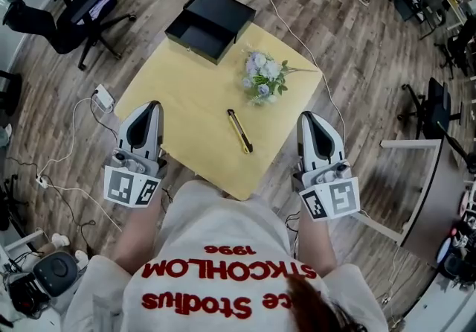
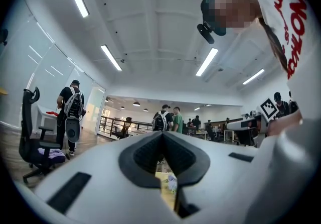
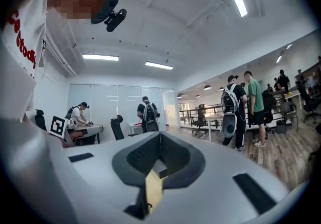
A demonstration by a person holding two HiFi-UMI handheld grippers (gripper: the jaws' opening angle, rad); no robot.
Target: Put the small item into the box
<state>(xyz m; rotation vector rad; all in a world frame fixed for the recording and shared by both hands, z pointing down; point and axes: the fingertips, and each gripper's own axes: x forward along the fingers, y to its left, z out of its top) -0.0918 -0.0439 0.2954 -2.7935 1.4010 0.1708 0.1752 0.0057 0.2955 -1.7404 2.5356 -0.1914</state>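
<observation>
A black box [image 1: 210, 23] with its drawer pulled open stands on the far corner of the yellow table [image 1: 186, 111]. A slim yellow-and-black cutter [image 1: 239, 131] lies near the table's middle, between my two grippers and apart from both. A small bunch of pale flowers [image 1: 264, 77] lies beyond it. My left gripper [image 1: 154, 106] hovers at the table's left edge, jaws together and empty. My right gripper [image 1: 306, 116] is at the right edge, also shut on nothing. In the left gripper view the flowers [image 2: 172, 182] show through the slit under the shut jaws.
A white cable [image 1: 279, 21] runs past the table's far side, and a power adapter [image 1: 103, 97] lies on the wooden floor at left. Office chairs [image 1: 74, 18] and other people stand around the room. A white desk frame [image 1: 416, 174] is at right.
</observation>
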